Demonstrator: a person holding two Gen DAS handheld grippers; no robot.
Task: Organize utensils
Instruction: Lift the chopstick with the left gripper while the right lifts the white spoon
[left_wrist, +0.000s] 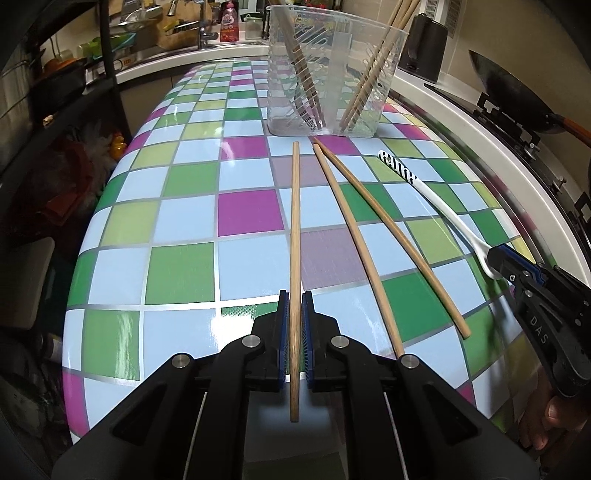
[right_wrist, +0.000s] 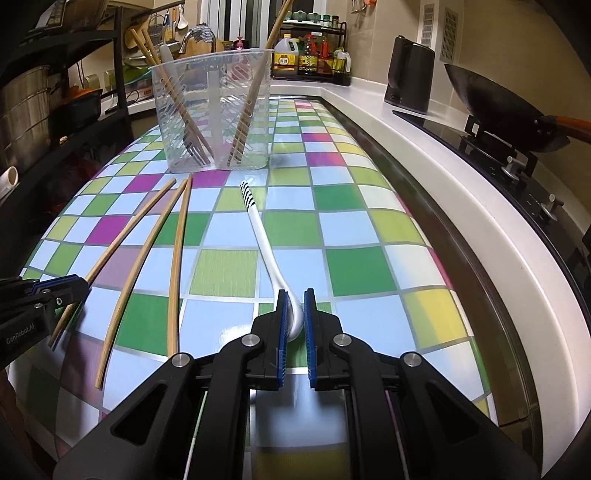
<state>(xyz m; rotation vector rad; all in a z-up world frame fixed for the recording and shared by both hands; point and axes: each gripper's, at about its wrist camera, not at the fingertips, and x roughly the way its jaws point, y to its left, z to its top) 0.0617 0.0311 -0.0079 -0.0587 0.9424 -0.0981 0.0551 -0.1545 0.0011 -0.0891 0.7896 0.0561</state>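
Observation:
My left gripper (left_wrist: 295, 301) is shut on a wooden chopstick (left_wrist: 295, 221) that points toward the clear plastic utensil holder (left_wrist: 332, 74). The chopstick's near end sticks out behind the pads. Two more chopsticks (left_wrist: 354, 243) (left_wrist: 391, 236) lie loose on the checkered table just to its right. My right gripper (right_wrist: 295, 297) is shut on the bowl of a white spoon (right_wrist: 260, 229) whose striped handle end rests on the table. In the right wrist view the left gripper (right_wrist: 79, 288) shows at the left edge, and the holder (right_wrist: 214, 110) has chopsticks and a fork in it.
A white counter edge (right_wrist: 461, 206) runs along the table's right side, with a black wok (right_wrist: 498, 107) on the stove and a black kettle (right_wrist: 408, 74) behind it. Bottles on a rack (right_wrist: 310, 55) stand at the back. A dark shelf (right_wrist: 55, 74) stands at the left.

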